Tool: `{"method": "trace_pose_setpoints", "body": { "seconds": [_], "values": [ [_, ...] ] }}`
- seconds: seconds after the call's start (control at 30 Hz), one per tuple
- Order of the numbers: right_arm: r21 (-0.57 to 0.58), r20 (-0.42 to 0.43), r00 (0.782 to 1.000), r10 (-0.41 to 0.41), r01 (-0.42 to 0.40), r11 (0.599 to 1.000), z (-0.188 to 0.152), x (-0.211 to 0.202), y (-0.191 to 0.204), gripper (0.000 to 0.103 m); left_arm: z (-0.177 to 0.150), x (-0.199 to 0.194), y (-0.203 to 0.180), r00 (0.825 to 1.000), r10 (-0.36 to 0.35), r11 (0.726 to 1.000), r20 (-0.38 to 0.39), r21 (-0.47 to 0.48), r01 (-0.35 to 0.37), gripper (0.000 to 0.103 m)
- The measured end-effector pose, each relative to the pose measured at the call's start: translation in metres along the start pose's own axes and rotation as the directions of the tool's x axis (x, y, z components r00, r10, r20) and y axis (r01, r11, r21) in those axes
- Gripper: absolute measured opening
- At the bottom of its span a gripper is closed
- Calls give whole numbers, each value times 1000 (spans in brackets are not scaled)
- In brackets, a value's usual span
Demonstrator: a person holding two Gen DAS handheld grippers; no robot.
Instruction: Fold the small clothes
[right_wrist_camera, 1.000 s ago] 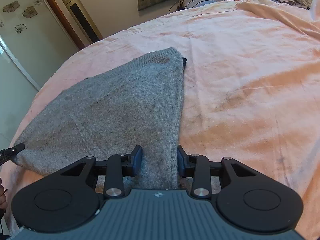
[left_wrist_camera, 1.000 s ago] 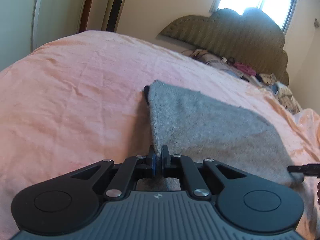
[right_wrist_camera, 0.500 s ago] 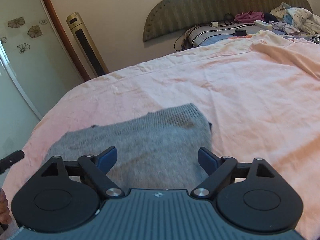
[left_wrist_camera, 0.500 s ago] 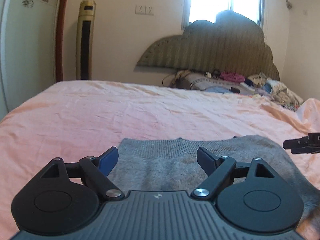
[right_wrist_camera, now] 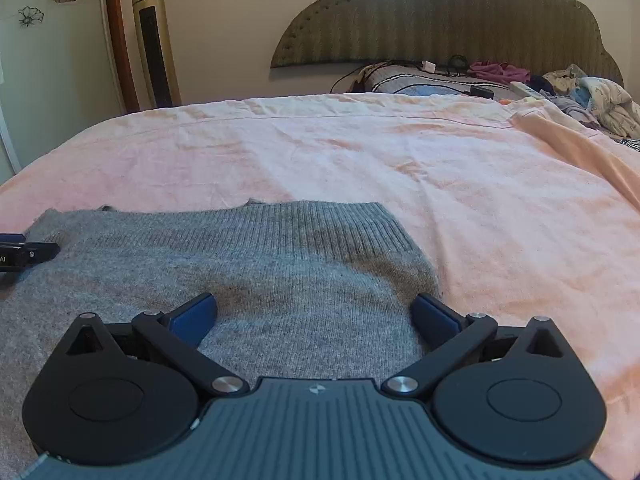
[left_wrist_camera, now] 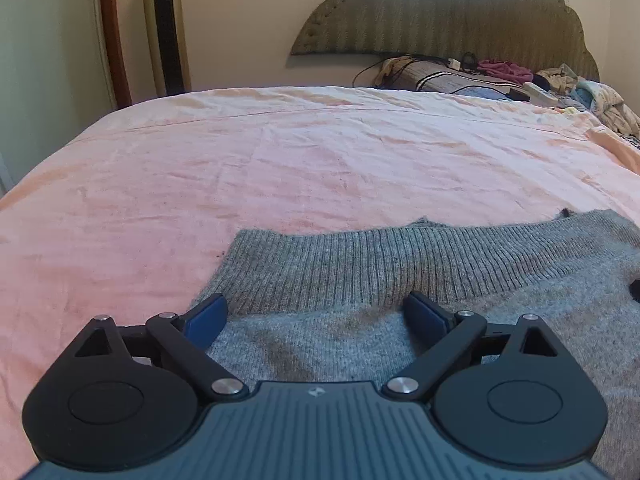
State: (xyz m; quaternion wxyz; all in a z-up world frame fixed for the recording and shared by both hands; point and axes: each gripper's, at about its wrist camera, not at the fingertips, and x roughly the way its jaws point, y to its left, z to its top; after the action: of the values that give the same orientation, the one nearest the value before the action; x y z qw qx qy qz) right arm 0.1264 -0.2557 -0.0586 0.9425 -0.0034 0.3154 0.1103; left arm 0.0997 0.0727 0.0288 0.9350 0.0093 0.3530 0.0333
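A grey knitted garment (left_wrist_camera: 400, 272) lies flat on the pink bed sheet (left_wrist_camera: 280, 168), its ribbed hem facing the headboard. My left gripper (left_wrist_camera: 316, 312) is open and empty above the garment's left part. The garment also shows in the right wrist view (right_wrist_camera: 248, 264). My right gripper (right_wrist_camera: 314, 312) is open and empty above the garment's right part, its right finger (right_wrist_camera: 434, 318) at the garment's right edge. The left gripper's tip (right_wrist_camera: 24, 254) shows at the left edge of the right wrist view.
A padded headboard (right_wrist_camera: 440, 20) stands at the far end, with a pillow, cables and a heap of clothes (right_wrist_camera: 592, 96) below it. A gold tower fan (right_wrist_camera: 154, 40) stands by the wall at the left, beside a wooden door frame.
One second ago my left gripper was shut on the garment's edge and the right was half open around it. Both have opened wide, let go, and now face the headboard over the flat garment.
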Motion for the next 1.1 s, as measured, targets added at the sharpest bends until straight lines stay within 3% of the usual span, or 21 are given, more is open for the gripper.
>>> {"method": "trace_pose_setpoints", "body": {
  "seconds": [0.07,0.13,0.2,0.27,0.33,0.43,0.5,0.6,0.67,0.83,0.93,1.03,1.1],
  "values": [
    [4,5,1000,-2,2,1000,-1,-1,0,103,-3,-20,-6,1000,26,999,-2,-30,-26,95],
    [5,8,1000,-8,7,1000,-1,-2,1,103,-10,-43,-8,998,-61,995,14,-77,62,96],
    [2,8,1000,-13,13,1000,-2,-3,2,103,-22,-56,-11,995,-101,991,12,-82,101,96],
    [-2,7,1000,-16,16,1000,-2,-3,3,103,-37,-50,-16,997,-79,996,-12,-46,78,100],
    [-6,3,1000,-22,22,1000,0,-3,3,103,-43,-51,-16,996,-85,995,38,-48,87,100],
    [38,-36,995,-95,96,995,9,-12,12,103,-43,-49,-16,996,-82,996,31,-43,83,102],
    [79,-20,998,-54,55,995,8,-25,19,103,-41,-48,-16,996,-81,996,31,-44,83,102],
    [-7,-44,998,-52,52,999,-11,-26,31,103,-40,-47,-17,996,-82,996,31,-44,84,103],
    [-36,31,999,-42,44,998,-27,-30,31,103,-40,-46,-17,996,-84,995,31,-45,85,103],
    [-26,21,999,-41,42,999,-24,-29,30,103,-38,-46,-18,997,-74,996,25,-42,75,103],
    [-20,25,999,-38,38,999,-25,-30,29,103,-37,-57,-21,999,-47,997,-26,-64,46,103],
    [-18,28,999,-38,39,999,-25,-30,29,103,-43,-71,-19,994,-95,992,-52,-91,90,103],
    [-16,28,999,-36,37,999,-25,-30,29,103,-54,-74,-19,995,-96,993,-19,-66,94,103]
  ]
}}
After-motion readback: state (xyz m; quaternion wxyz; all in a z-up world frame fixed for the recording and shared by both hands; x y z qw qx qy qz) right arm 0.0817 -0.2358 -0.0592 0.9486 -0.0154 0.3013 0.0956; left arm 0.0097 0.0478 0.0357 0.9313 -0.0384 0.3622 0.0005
